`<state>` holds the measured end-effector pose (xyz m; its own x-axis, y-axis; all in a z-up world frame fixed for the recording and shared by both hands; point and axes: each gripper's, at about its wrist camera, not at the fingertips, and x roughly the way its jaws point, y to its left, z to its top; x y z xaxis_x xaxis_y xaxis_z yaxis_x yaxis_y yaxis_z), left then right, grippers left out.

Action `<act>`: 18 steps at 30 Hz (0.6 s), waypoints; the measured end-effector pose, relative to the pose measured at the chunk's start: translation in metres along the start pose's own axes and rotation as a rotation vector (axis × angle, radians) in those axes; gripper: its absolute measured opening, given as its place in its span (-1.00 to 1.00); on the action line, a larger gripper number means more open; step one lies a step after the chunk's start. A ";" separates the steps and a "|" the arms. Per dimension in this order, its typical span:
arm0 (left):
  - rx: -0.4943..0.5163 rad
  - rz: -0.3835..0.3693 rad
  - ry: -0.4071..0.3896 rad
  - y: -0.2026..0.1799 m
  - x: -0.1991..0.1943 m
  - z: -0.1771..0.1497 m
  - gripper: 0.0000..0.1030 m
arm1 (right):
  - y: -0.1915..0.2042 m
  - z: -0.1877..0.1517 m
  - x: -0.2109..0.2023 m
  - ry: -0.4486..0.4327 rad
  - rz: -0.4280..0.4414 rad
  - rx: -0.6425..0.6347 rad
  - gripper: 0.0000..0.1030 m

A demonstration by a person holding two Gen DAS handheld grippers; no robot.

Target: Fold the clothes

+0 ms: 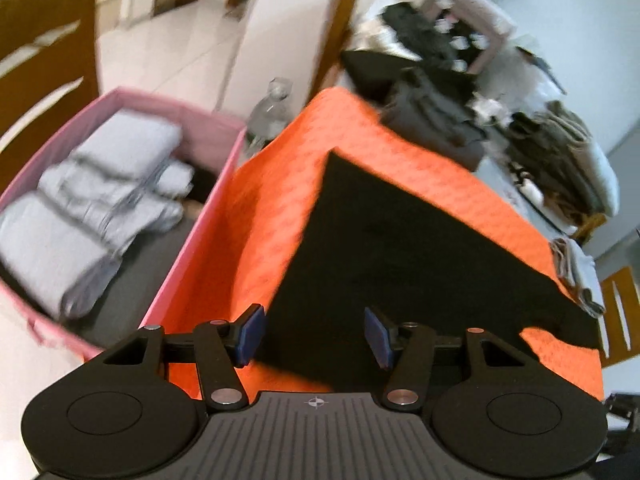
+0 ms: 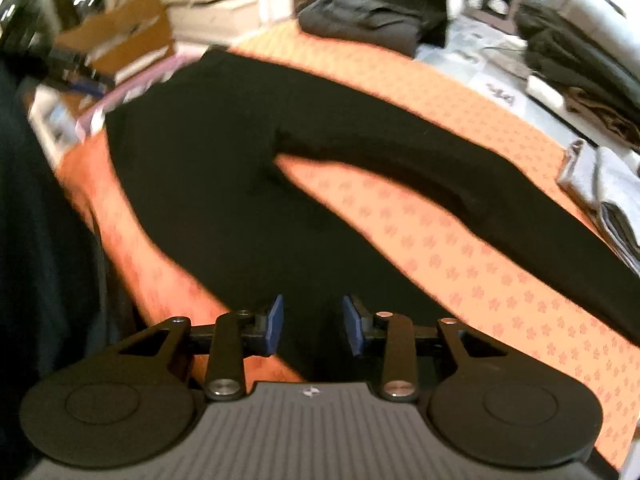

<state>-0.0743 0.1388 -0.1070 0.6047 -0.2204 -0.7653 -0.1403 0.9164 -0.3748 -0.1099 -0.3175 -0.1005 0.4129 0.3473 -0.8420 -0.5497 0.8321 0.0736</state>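
A pair of black trousers (image 2: 208, 152) lies spread flat on the orange flowered tablecloth (image 2: 460, 256), its two legs parted in a V toward the right. In the left wrist view the same black garment (image 1: 400, 248) covers the cloth (image 1: 272, 200). My left gripper (image 1: 314, 336) is open, low over the garment's near edge, nothing between its blue pads (image 1: 252, 330). My right gripper (image 2: 312, 326) is open over the lower trouser leg, its blue pads (image 2: 274, 324) empty.
A pink fabric bin (image 1: 192, 216) with folded grey clothes (image 1: 100, 200) stands left of the table. A water bottle (image 1: 268, 116) stands behind it. Piles of dark clothes (image 2: 380, 12) lie at the table's far end. Folded grey items (image 2: 612, 196) sit at the right edge. Wooden chairs (image 1: 44, 60) stand nearby.
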 end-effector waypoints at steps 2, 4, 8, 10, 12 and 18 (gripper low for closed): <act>0.043 -0.011 -0.008 -0.013 0.007 0.004 0.11 | -0.003 0.011 0.000 -0.028 -0.001 0.072 -0.47; 0.079 -0.022 -0.007 -0.025 0.018 0.008 0.11 | -0.004 0.018 0.008 -0.049 -0.021 0.154 -0.56; 0.152 -0.044 -0.005 -0.050 0.039 0.016 0.11 | -0.004 0.029 0.028 -0.110 -0.059 0.303 -0.68; 0.188 -0.055 -0.004 -0.062 0.050 0.020 0.11 | -0.003 0.033 0.039 -0.142 -0.071 0.374 -0.76; 0.224 -0.066 -0.003 -0.075 0.061 0.024 0.11 | -0.004 0.036 0.047 -0.162 -0.075 0.419 -0.76; 0.315 -0.072 -0.002 -0.103 0.092 0.033 0.11 | -0.008 0.049 0.068 -0.203 -0.071 0.462 -0.76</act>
<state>0.0219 0.0350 -0.1211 0.6056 -0.2884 -0.7417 0.1525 0.9568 -0.2476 -0.0416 -0.2796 -0.1328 0.5955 0.3217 -0.7361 -0.1553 0.9451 0.2874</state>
